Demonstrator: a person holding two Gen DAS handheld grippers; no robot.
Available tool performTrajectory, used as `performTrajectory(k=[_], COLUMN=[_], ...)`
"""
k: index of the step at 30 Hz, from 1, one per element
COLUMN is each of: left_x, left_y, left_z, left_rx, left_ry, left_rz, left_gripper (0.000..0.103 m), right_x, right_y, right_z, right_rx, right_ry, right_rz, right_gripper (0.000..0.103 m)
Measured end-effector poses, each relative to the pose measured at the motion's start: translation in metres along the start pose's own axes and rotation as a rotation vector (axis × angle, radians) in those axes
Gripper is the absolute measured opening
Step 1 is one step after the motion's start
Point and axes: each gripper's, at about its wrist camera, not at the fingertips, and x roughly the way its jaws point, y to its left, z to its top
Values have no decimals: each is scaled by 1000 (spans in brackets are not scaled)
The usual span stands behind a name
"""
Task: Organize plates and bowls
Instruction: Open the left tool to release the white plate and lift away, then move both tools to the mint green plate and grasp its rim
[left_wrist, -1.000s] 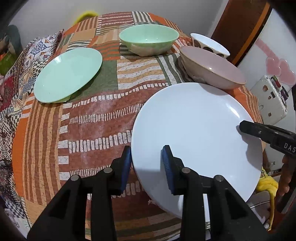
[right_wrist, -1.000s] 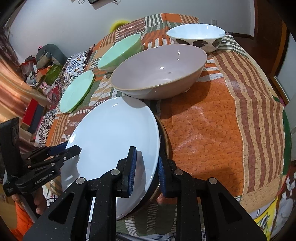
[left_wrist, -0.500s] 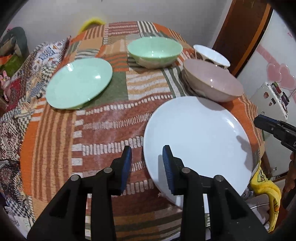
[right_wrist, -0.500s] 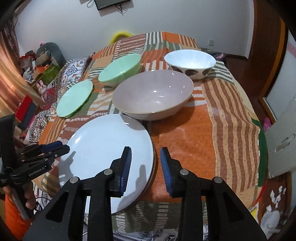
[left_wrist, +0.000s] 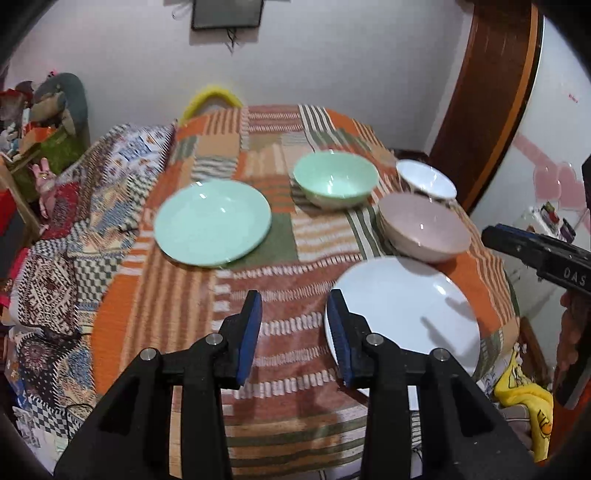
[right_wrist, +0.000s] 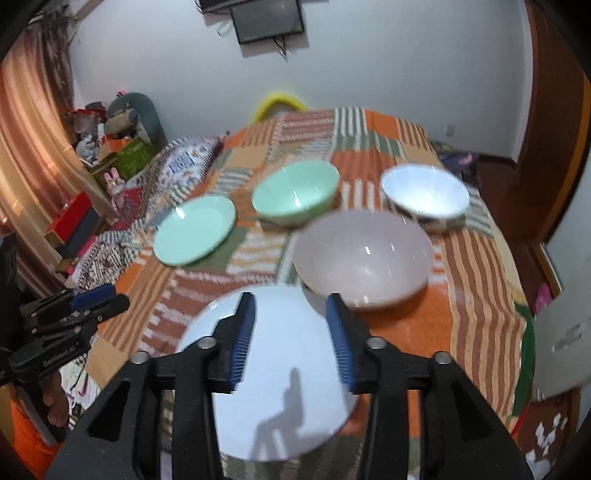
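- White plate (left_wrist: 406, 310) flat at the near right edge of the table (left_wrist: 295, 354), touching nothing but the cloth.
- Pink bowl (left_wrist: 424, 232) just behind it, rim close to the plate's far edge.
- White bowl (left_wrist: 426, 181) with dark spots behind the pink one, near the far right edge.
- Green bowl (left_wrist: 334, 181) upright toward the far middle; green plate (left_wrist: 212, 227) flat to its left, well apart from the white plate.
- Left gripper (left_wrist: 293, 332) above the near edge, jaws parted and just been opening, nothing between the pads; blue right pad over the white plate's left rim in view only.
- Right gripper (right_wrist: 291, 339) above the white plate (right_wrist: 280, 387), jaws apart, just been opening, empty; shadow cast on the plate.
- Patchwork cloth (left_wrist: 229, 295) of orange, green and striped squares over the whole table, hanging over the edges.
- White wall behind with a dark screen (right_wrist: 267, 18); brown door frame (left_wrist: 487, 96) at right; curtain (right_wrist: 29, 140) and heaped clutter at left.
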Motion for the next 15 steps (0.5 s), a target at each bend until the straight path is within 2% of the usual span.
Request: performTrajectory(k=[3,5,9,12,15], left_x=[-15,-24,-37,-44,-46], left_y=[10,18,34,46,61], left_z=[7,12,25,37,51], left_rx=[-19,-25,-31,-39,-70], left_ry=[-50,-83,-138,-167,-194], left_rz=[18,34,80,109,112], left_gripper=[46,48,56,57,62], right_x=[-1,-1,5,11,17], right_y=[11,17,32,44,55], right_z=[13,19,34,44,52], right_rx=[-26,-39,-70,-97,-130], right_ry=[-39,-61,-88,-95,-116], right_rz=[5,6,30,57,54], right_gripper=[44,51,53,54,67])
